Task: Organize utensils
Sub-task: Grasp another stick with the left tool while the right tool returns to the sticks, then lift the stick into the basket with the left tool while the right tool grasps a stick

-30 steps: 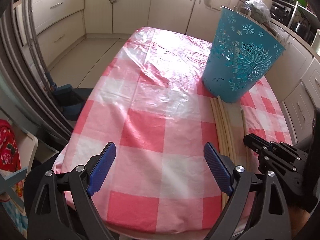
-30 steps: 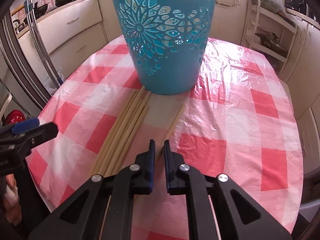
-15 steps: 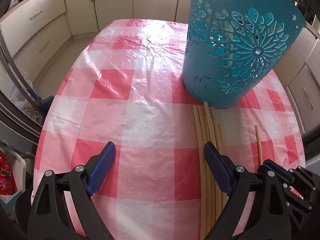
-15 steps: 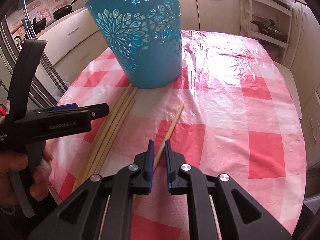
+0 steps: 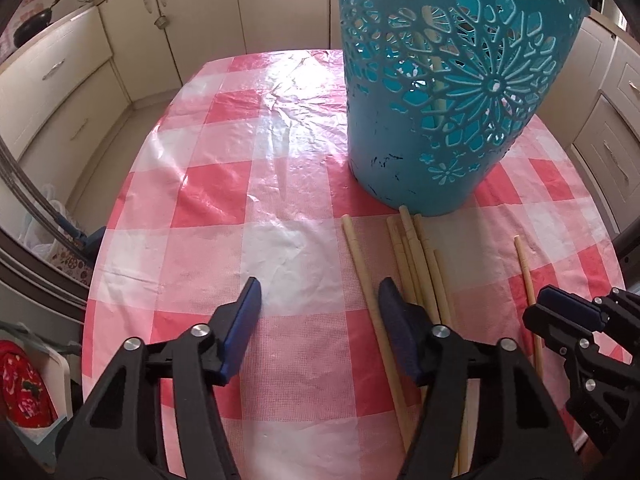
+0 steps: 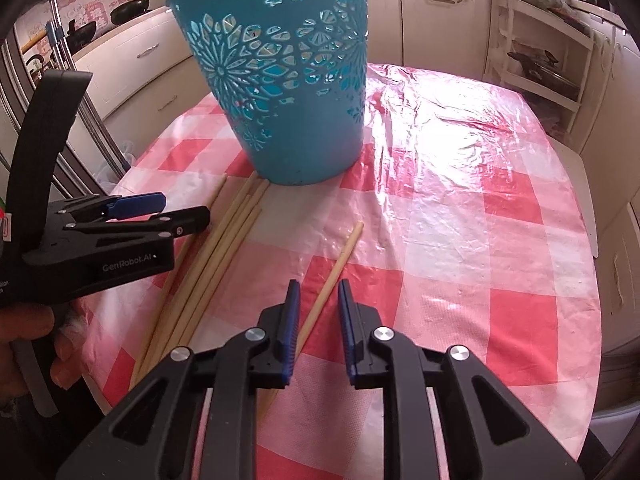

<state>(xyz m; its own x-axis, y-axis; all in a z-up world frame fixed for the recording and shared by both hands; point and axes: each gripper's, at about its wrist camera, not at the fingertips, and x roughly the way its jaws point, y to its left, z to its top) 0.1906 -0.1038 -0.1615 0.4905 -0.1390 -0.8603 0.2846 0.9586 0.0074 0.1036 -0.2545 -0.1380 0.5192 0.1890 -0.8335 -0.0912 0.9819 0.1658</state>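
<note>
Two hand-held grippers over a table [image 6: 520,208] with a checked cloth, at the start of a pick. The landmark is the blue basket [image 6: 280,80], which stands upright on the cloth; at least one pale stick shows through its cut-out wall in the left wrist view.

Right gripper [image 6: 318,312]: its jaws are opening, set narrow, with the single stick [image 6: 340,256] lying between them on the cloth, not yet pinched. This stick lies apart from the others, on the right of the bundle; its far end points toward the basket's foot and its near end runs under the gripper. Its long axis runs nearly along the gripper's pointing line, so the jaws straddle it across its width.

Left gripper [image 5: 318,312]: its jaws are closing, at a middling width. One stick [image 5: 360,264], split off from the bundle [image 5: 416,264], passes just inside the right-hand finger; the pads do not press it. The bundle itself lies in front of the basket, its far ends at the basket's foot.

Judgement: the right hand is the nearer to the single stick and the left to the split-off one; each grasp depends on the jaws staying square across the stick's length.
</note>
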